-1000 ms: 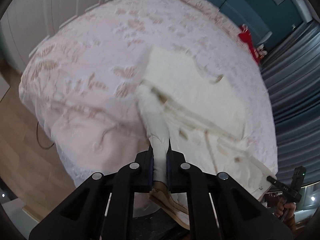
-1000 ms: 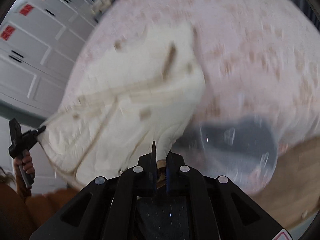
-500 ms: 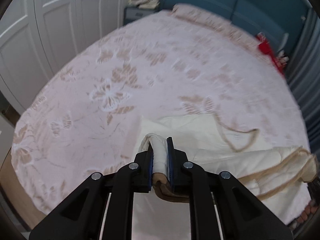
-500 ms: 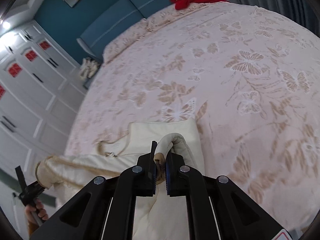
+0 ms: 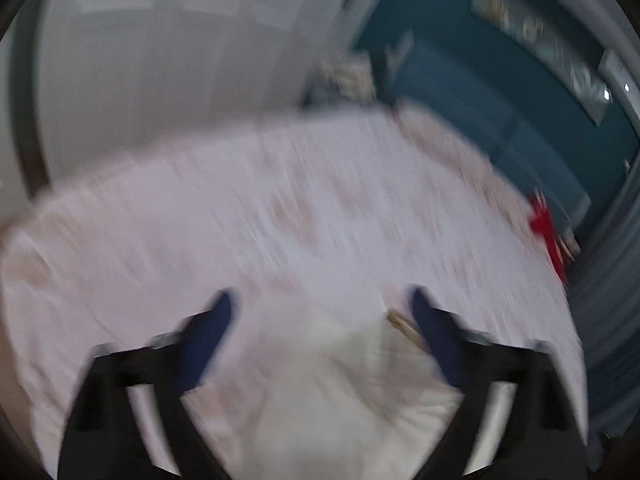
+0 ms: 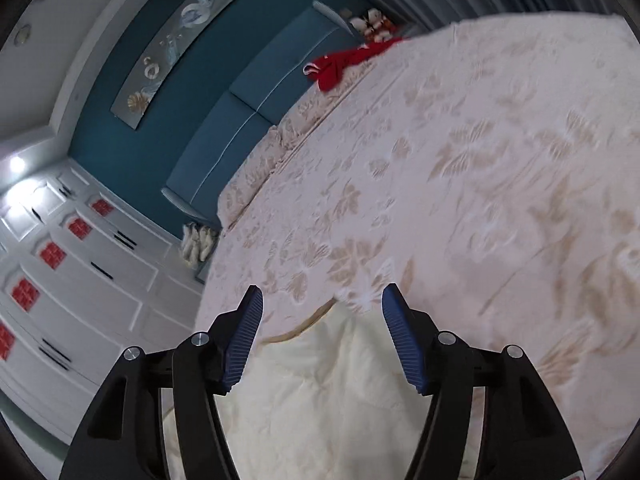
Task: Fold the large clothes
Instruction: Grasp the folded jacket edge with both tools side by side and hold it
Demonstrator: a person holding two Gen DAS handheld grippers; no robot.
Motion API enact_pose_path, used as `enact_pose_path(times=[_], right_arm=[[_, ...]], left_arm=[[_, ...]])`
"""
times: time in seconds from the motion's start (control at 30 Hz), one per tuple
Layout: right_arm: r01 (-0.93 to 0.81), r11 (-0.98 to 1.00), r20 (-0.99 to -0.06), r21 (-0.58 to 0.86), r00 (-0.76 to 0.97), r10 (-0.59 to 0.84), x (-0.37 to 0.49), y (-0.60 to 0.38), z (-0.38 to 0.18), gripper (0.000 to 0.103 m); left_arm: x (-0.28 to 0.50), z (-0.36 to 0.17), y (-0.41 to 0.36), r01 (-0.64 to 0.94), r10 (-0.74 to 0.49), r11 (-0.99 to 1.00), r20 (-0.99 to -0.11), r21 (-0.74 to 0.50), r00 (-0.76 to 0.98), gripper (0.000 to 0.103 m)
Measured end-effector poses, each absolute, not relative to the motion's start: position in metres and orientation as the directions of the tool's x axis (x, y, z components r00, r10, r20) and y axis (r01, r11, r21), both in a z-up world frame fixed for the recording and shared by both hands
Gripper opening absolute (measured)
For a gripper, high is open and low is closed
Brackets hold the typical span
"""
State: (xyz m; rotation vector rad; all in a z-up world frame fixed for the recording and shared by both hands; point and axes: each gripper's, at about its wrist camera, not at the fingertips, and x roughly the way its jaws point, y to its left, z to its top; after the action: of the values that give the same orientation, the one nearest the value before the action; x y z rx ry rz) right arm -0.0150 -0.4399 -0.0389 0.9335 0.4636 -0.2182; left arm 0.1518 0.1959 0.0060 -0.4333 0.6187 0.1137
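- My left tongs [image 5: 320, 312] have just been opening and now stand wide, gripping nothing; that view is badly blurred.
- My right tongs [image 6: 322, 320] have just been opening too, pads apart and clear of the cloth.
- The cream garment [image 6: 332, 380] lies on the flowered bedspread [image 6: 500, 168], its near part under and between both pairs of fingers.
- A red cloth [image 6: 340, 62] sits well beyond the garment, by the blue headboard [image 6: 244, 116].

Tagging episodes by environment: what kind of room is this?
A home bedroom, most likely: a bed with a floral bedspread, a blue padded headboard, and white panelled wardrobe doors.
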Motion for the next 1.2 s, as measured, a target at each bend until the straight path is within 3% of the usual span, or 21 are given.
enact_pose_path(times=[0.1, 0.3, 0.33, 0.37, 0.4, 0.47, 0.5, 0.53, 0.57, 0.73, 0.93, 1.2], right_arm=[[0.412, 0.726, -0.605, 0.550, 0.796, 0.007, 0.004, -0.427, -0.041, 0.062], [0.394, 0.810, -0.734, 0.434, 0.676, 0.065, 0.058, -0.403, -0.072, 0.062], [0.393, 0.817, -0.746, 0.422, 0.663, 0.066, 0.068, -0.400, -0.078, 0.062], [0.396, 0.821, -0.753, 0.411, 0.655, 0.061, 0.071, -0.398, -0.082, 0.062], [0.397, 0.826, -0.761, 0.401, 0.646, 0.059, 0.081, -0.395, -0.086, 0.062], [0.389, 0.843, -0.781, 0.373, 0.622, 0.058, 0.099, -0.388, -0.091, 0.057], [0.385, 0.851, -0.787, 0.357, 0.614, 0.053, 0.104, -0.386, -0.093, 0.032], [0.364, 0.866, -0.794, 0.343, 0.605, 0.060, 0.111, -0.382, -0.092, 0.008], [0.353, 0.869, -0.793, 0.347, 0.605, 0.071, 0.114, -0.381, -0.089, 0.008], [0.350, 0.858, -0.682, 0.376, 0.732, 0.000, 0.108, -0.385, -0.050, 0.007], [0.436, 0.855, -0.800, 0.280, 0.599, -0.044, 0.136, -0.383, -0.117, 0.007], [0.453, 0.842, -0.815, 0.293, 0.578, -0.028, 0.137, -0.385, -0.156, 0.007]], left_arm=[[0.178, 0.000, 0.193, -0.190, -0.072, 0.931, -0.668, -0.312, 0.740, 0.093], [0.224, -0.061, 0.143, -0.068, -0.175, 0.965, -0.817, -0.253, 0.550, 0.093], [0.232, -0.075, 0.134, -0.058, -0.186, 0.966, -0.838, -0.250, 0.512, 0.089], [0.238, -0.083, 0.131, -0.058, -0.188, 0.967, -0.849, -0.247, 0.494, 0.077], [0.244, -0.093, 0.126, -0.054, -0.201, 0.966, -0.862, -0.254, 0.465, 0.071], [0.253, -0.105, 0.124, -0.058, -0.222, 0.961, -0.879, -0.271, 0.422, 0.045], [0.256, -0.107, 0.123, -0.070, -0.220, 0.960, -0.884, -0.271, 0.413, 0.029], [0.258, -0.105, 0.122, -0.075, -0.224, 0.957, -0.879, -0.280, 0.421, 0.020], [0.257, -0.099, 0.123, -0.077, -0.224, 0.955, -0.871, -0.285, 0.436, 0.014], [0.259, -0.059, 0.122, -0.048, -0.213, 0.956, -0.800, -0.289, 0.561, 0.011], [0.280, -0.122, 0.102, -0.075, -0.089, 0.987, -0.876, -0.141, 0.473, 0.012], [0.274, -0.149, 0.091, -0.050, -0.015, 0.998, -0.857, -0.047, 0.516, 0.017]])
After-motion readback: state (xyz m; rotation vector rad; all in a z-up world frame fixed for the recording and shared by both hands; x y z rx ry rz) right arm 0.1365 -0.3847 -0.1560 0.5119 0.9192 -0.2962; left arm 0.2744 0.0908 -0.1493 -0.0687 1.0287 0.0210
